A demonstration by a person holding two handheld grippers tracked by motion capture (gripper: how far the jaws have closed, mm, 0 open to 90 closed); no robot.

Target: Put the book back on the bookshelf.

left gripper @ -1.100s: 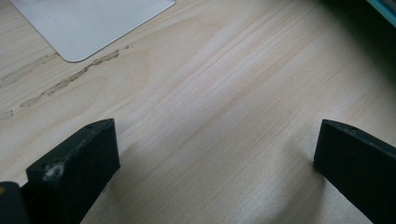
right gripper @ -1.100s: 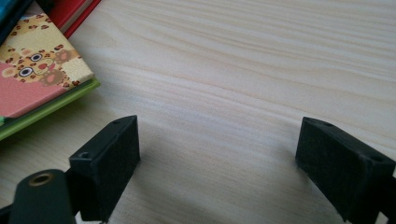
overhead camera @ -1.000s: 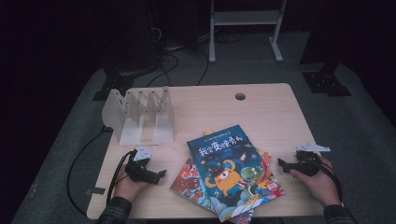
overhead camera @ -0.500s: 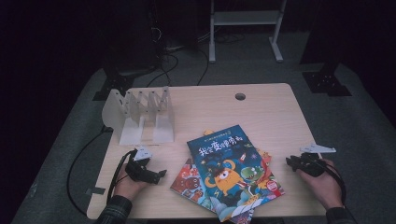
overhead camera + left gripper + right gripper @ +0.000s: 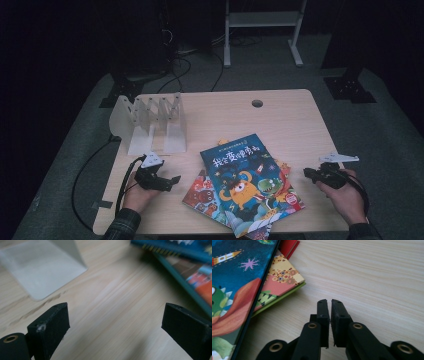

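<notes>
Your table [image 5: 280, 115] fills the middle of the high view, and nothing on it looks handled yet. The white rack [image 5: 150, 122], upper left of the tabletop, stands with its slots empty. The books [image 5: 245, 185] lie in a loose fanned stack at lower centre, the blue one on top (the others peek out beneath it), flat on the wood. So the work, as I judge it, is all ahead: each book has yet to be picked up. Your left gripper [image 5: 170, 181], lower left, sits just beside the stack with jaws spread wide over bare wood. Your right gripper [image 5: 307, 173], lower right, rests near the stack's edge, jaws pressed together on nothing.
</notes>
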